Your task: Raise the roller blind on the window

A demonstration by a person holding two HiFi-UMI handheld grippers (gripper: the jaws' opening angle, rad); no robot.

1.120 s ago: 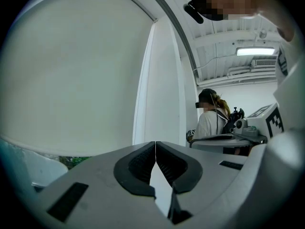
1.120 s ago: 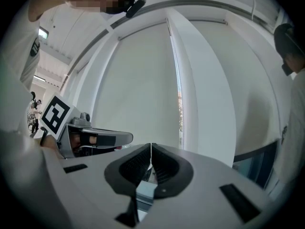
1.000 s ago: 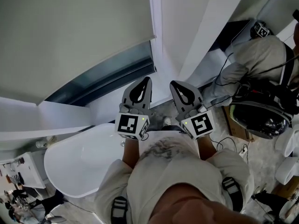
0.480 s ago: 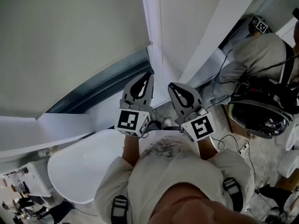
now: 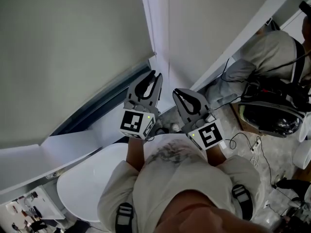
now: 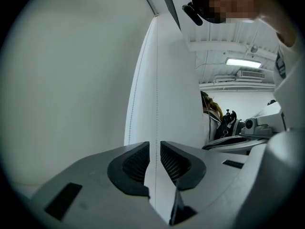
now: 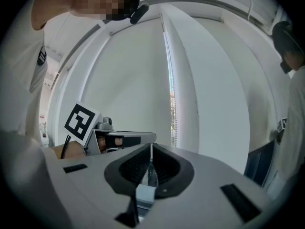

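The pale grey roller blind (image 5: 73,47) covers most of the window, and a dark strip of glass (image 5: 107,106) shows below its bottom edge. A thin bead chain (image 6: 157,80) hangs along the white frame to the right of the blind. My left gripper (image 5: 155,75) points up at the frame. Its jaws stand narrowly open, and the chain runs through the gap without being pinched (image 6: 155,159). Just to the right and lower, my right gripper (image 5: 179,92) is shut on the chain, which sticks up from its closed tips (image 7: 150,149).
A white sill (image 5: 58,144) runs under the window. A white rounded tabletop (image 5: 92,183) lies below it to my left. Another person (image 5: 272,52) crouches at the right over dark gear (image 5: 269,118). Cables (image 5: 243,142) lie on the floor.
My left gripper has risen a little along the frame and its jaws have parted slightly. The right gripper stays shut at about the same place. The view has shifted.
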